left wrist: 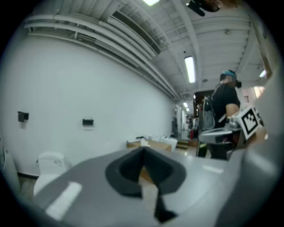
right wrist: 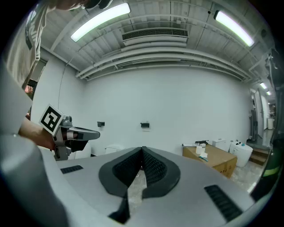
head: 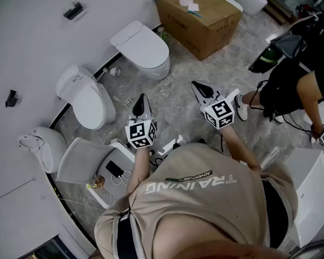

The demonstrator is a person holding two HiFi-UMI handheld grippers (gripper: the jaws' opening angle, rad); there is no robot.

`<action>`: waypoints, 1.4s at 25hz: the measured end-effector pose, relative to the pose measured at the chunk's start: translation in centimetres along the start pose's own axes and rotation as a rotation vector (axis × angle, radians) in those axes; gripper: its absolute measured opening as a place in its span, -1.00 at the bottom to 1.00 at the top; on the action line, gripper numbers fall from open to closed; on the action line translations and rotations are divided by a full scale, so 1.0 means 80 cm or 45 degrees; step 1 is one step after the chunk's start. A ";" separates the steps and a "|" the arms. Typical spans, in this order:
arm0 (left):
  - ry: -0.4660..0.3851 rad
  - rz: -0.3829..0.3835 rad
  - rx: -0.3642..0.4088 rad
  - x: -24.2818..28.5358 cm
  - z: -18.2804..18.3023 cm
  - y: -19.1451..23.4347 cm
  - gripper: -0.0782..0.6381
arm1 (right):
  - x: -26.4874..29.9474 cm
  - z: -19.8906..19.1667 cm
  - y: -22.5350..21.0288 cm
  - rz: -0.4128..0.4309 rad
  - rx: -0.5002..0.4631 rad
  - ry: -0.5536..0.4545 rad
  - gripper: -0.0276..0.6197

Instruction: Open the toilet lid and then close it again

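**Grey stone floor, two toilets, lids down**

I hold both grippers in the air above the floor (head: 177, 104), touching nothing. My left gripper (head: 141, 99) has its jaws pressed together at the tips, with nothing between them. My right gripper (head: 195, 85) is the same: tips meeting, empty. The two are apart from each other, and both point away from me toward the wall edge of the floor.

Two white toilets stand along that wall edge. The nearer toilet (head: 73, 81) sits just beyond my left gripper and to its left, and its lid (head: 91, 106) lies flat down. The farther toilet (head: 143, 47) stands beyond it, closer to the floor's far edge, and it is also shut. Neither gripper touches either one.

A cardboard box (head: 201, 24) rests at the far edge of the floor with a small white roll (head: 184, 0) on top. Another person (head: 293, 79) in black is at the floor's right edge.
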State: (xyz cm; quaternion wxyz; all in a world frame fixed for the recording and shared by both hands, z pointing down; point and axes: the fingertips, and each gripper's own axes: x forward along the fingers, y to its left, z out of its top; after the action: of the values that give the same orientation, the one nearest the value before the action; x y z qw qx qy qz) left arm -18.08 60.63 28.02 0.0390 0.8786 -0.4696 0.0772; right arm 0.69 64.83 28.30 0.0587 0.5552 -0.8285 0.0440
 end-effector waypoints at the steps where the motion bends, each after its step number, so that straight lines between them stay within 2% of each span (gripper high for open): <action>1: 0.008 -0.003 0.002 0.002 -0.002 0.001 -0.77 | 0.004 -0.001 -0.001 0.002 -0.008 0.008 -0.87; 6: 0.016 -0.007 0.008 0.016 -0.002 0.018 -0.77 | 0.027 -0.001 -0.009 -0.003 -0.028 0.017 -0.87; 14: 0.036 -0.035 -0.015 0.024 -0.018 0.048 -0.77 | 0.049 -0.011 -0.005 -0.054 0.006 0.037 -0.87; 21: 0.055 -0.054 -0.078 0.047 -0.052 0.062 -0.77 | 0.055 -0.038 0.001 -0.091 0.015 0.116 -0.87; 24: 0.077 -0.078 -0.110 0.059 -0.057 0.057 -0.77 | 0.057 -0.049 -0.003 -0.095 0.020 0.159 -0.87; 27: 0.090 -0.103 -0.088 0.081 -0.059 0.051 -0.77 | 0.072 -0.056 -0.025 -0.102 0.034 0.166 -0.87; 35: 0.101 -0.036 -0.032 0.161 -0.031 0.057 -0.77 | 0.138 -0.053 -0.086 0.016 -0.005 0.147 -0.87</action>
State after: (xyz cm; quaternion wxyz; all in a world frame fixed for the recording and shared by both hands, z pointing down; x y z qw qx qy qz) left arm -15.07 47.86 32.65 0.0698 0.8809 -0.4560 0.1055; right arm 3.12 52.70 34.15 0.1071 0.5465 -0.8272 0.0746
